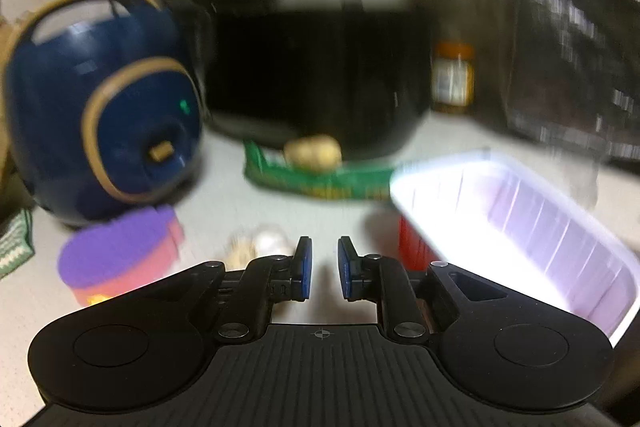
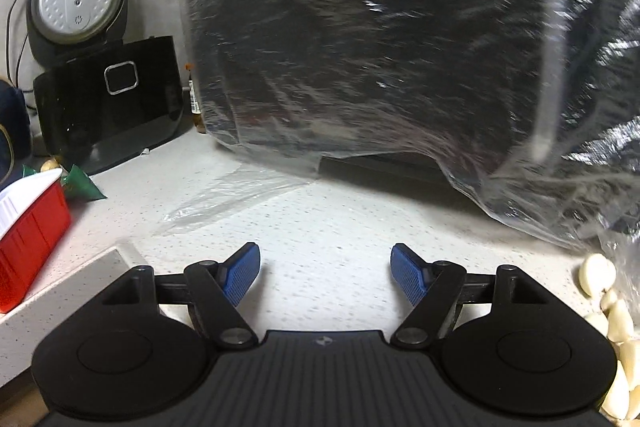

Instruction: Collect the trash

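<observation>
Your left gripper [image 1: 322, 269] hangs narrowly parted, nothing between the pads; your right gripper [image 2: 324, 275] stands wide and empty over bare counter [image 2: 340, 223]. Nearest scrap: papery peel [image 1: 260, 247], just beyond the left tips. Farther back, the green wrapper [image 1: 320, 179] lies before the black cooker [image 1: 320, 83]. Widen, straddle the peel, then close gently.

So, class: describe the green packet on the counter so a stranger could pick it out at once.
Start at the big black cooker with its lid raised at the back of the counter. At its foot lies the green packet, flat and crumpled, between the navy round appliance and the white-lined red tray. It is the only green wrapper there, with a pale lump resting on it.
</observation>
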`<state>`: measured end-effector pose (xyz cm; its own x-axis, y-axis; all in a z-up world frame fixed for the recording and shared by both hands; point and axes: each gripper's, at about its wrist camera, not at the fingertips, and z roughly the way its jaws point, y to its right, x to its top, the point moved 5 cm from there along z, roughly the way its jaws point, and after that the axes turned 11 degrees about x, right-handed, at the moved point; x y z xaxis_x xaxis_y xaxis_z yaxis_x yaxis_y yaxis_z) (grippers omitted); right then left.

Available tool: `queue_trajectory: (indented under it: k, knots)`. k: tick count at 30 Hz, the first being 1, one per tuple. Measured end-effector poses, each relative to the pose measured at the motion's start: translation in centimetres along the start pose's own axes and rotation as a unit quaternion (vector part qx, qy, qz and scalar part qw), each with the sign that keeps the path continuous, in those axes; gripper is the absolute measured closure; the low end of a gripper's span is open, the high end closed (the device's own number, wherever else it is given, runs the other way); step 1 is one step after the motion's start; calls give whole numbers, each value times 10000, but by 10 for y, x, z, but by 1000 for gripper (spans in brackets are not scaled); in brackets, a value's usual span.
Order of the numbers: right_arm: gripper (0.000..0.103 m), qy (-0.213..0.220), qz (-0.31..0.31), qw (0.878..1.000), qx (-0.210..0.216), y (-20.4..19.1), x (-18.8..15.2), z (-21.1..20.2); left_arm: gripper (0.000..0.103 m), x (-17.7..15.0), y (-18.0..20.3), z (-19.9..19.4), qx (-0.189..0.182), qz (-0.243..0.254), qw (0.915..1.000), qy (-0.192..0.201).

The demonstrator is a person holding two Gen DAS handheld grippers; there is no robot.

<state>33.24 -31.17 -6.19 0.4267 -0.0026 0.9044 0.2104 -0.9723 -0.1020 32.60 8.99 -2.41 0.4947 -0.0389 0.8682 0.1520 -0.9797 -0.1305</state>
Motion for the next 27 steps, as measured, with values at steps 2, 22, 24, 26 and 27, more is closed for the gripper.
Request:
queue_trajectory:
  k: [2,22,24,26,27]
  knots:
    - [30,-37,-60,10000,-18,-1,1,1,84,9,-5,-10,58,-65,9996,268]
    - [29,-134,-1049,9923,650,-107,12,-9,83,16,33,-27,-751,-611,9914,-884]
    - [29,-163,-1070,9919,669,-107,10,-12,81,12,37,-25,-409,-401,9945,-873]
    - [28,-152,-1101,9916,660,-104,7,-17,81,8,38,-24,-337,-338,9944,-947]
    - [25,-138,-1111,9916,642,-102,7,-19,81,7,39,-22,-344,-317,9939,-996]
